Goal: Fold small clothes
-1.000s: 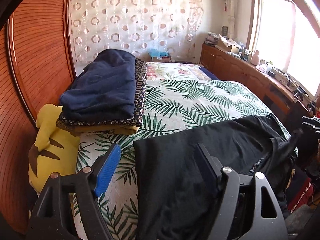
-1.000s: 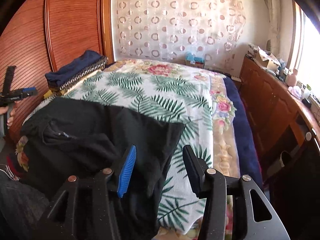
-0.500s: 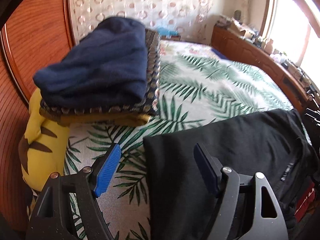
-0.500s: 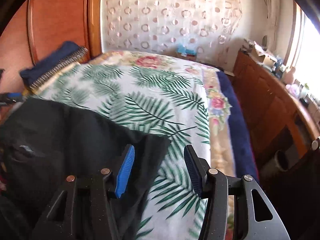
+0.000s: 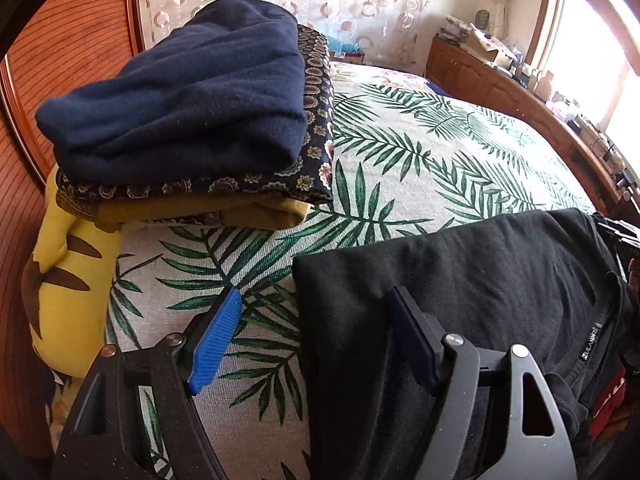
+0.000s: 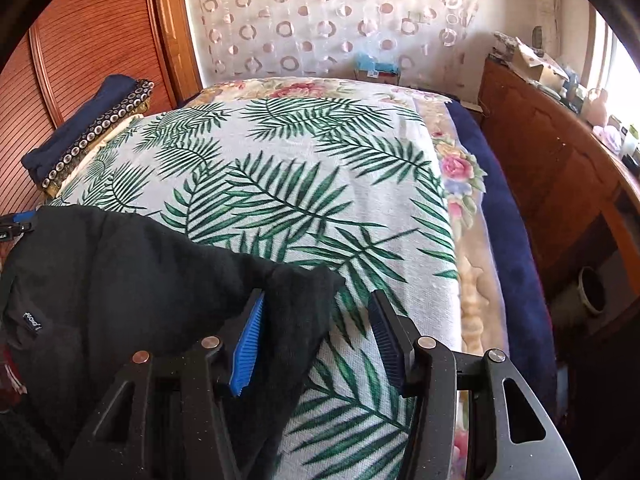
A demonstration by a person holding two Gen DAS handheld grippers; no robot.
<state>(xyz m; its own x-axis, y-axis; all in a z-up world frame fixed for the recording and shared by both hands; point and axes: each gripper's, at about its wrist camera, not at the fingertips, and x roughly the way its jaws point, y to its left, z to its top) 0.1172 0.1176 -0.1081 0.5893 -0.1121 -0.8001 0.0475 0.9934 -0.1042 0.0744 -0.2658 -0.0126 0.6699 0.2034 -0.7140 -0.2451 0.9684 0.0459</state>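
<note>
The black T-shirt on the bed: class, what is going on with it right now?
A person holds two handheld grippers over a black cotton T-shirt spread flat on the palm-leaf bedspread. The left gripper stands open astride the shirt's left edge. The right gripper is open around the opposite corner, its pads not pressing the cloth. Nothing is folded yet. A stack of folded clothes lies beside the wooden headboard.

A black garment lies on a white bedspread printed with green palm fronds.
</note>
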